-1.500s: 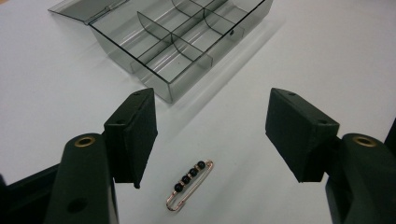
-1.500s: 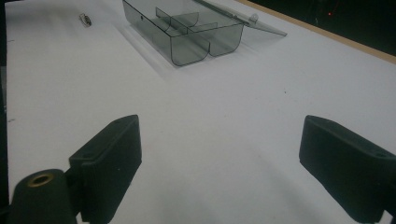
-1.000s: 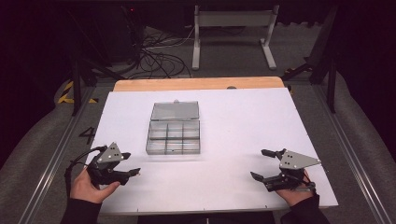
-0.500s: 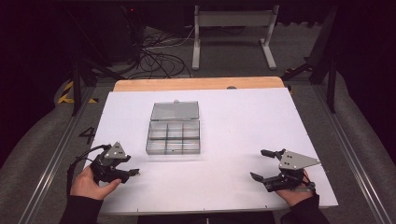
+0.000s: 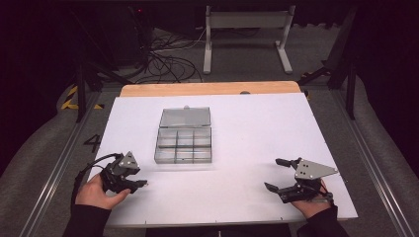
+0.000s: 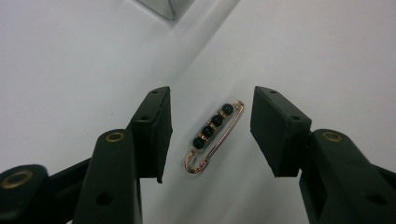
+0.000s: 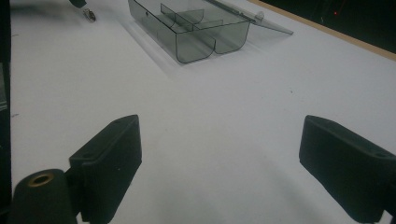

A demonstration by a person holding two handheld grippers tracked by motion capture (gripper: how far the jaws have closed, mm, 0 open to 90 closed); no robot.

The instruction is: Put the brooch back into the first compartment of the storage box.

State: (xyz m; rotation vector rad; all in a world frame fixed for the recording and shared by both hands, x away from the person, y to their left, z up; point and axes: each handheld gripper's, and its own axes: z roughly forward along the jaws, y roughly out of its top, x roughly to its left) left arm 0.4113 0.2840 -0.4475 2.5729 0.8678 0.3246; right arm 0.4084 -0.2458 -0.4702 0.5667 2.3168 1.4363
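The left gripper (image 6: 210, 135) has just been closing its jaws around the beaded pin (image 6: 214, 136) (untouched); the right gripper (image 7: 219, 163) stands spread.

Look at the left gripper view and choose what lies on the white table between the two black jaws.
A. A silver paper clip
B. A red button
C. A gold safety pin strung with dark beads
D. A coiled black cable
C: the left gripper has a gold beaded safety pin lying flat on the table between its jaws, with gaps on both sides.
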